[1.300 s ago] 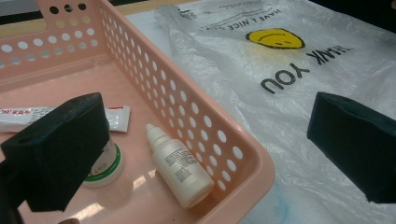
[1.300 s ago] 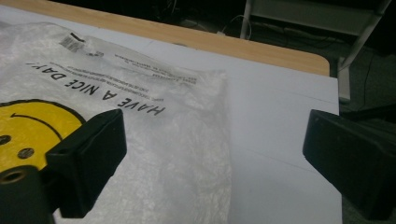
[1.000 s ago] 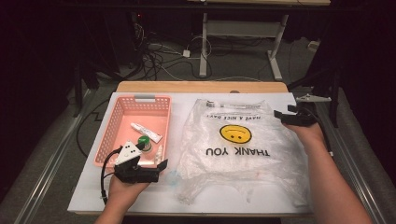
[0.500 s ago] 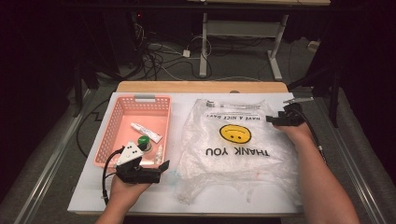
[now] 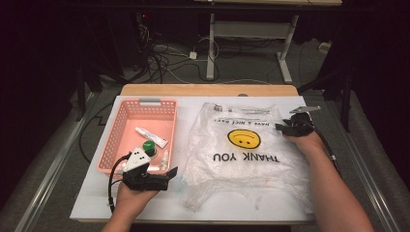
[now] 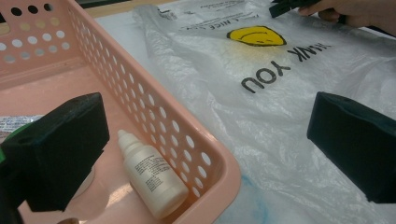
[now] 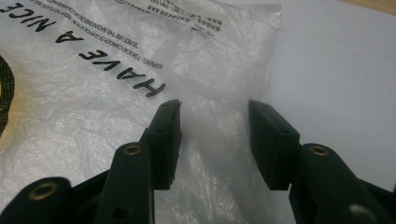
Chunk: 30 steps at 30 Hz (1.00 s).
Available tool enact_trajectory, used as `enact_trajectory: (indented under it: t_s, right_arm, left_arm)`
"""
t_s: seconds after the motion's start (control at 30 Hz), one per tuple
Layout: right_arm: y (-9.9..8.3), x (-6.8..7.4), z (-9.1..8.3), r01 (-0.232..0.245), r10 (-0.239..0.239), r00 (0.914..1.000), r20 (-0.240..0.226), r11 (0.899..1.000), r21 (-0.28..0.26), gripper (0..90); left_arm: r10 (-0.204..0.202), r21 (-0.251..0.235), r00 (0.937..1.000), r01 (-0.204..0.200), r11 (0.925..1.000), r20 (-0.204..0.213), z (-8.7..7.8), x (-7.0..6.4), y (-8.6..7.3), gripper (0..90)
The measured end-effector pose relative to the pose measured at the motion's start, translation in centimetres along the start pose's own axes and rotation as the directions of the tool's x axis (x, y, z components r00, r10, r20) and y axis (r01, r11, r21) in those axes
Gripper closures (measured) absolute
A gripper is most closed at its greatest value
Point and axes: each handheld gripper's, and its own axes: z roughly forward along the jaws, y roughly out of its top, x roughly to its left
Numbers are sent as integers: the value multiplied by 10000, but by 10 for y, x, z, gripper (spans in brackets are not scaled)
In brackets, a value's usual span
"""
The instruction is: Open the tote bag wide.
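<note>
The jaws of both grippers stand apart and grip nothing. The left gripper (image 5: 169,174) rests on the table (image 5: 96,203) at the near left, beside the near right corner of the pink basket (image 5: 126,126), held by the person's left hand (image 5: 133,193). In the left gripper view its two black pads are spread wide, one over the basket's interior, the other over the plastic bag (image 6: 261,121). The right gripper (image 5: 283,127) sits toward the table's far right corner, at the right-hand edge of the plastic bag (image 5: 241,159), held by the right hand (image 5: 304,142). In the right gripper view its jaws straddle a raised fold of the bag's film (image 7: 212,116), close to the printed line "HAVE A NICE"; contact with the film cannot be confirmed.

The bag lies flat across the middle and right of the table, translucent and wrinkled, printed with a yellow smiley face (image 5: 244,138) and the words "THANK YOU".

The basket occupies the left side of the table. Contents noted: a white tube (image 5: 151,137) lying at an angle, a green-capped item (image 5: 148,147) near the middle, and a small white dropper bottle (image 6: 152,175) lying on its side against the basket's right wall near the near corner.
</note>
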Motion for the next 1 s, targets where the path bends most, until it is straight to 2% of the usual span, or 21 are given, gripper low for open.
enact_trajectory:
  t_s: [0.23, 0.5, 0.6, 0.7, 0.87, 1.0]
  right_arm:
    - [0, 0, 0, -18, 18, 10000, -19, 10000, 11, 586]
    - [0, -1, 0, -109, 109, 9999, 10, 9999, 15, 644]
    - [0, 2, 0, 126, -126, 9999, -42, 9999, 20, 740]
    - [0, 2, -1, 146, -146, 9998, -103, 9999, 8, 760]
    - [0, 3, -1, 103, -101, 9989, -452, 9999, 48, 874]
    - [1, 6, -1, 186, -184, 9987, -475, 9998, 46, 900]
  left_arm:
    - [73, -73, 10000, -73, 9999, -8, -4, -2, 0, 0]
    - [128, -75, 9999, -128, 9999, -41, -5, -1, 0, 0]
    - [93, -27, 10000, -93, 10000, -35, -4, 0, 0, 0]
    - [65, -51, 10000, -65, 10000, -28, -4, -1, 0, 0]
    - [107, -90, 9999, -108, 9999, -41, -5, -2, 0, 0]
    - [97, -117, 10000, -97, 9999, -1, -6, -2, 0, 0]
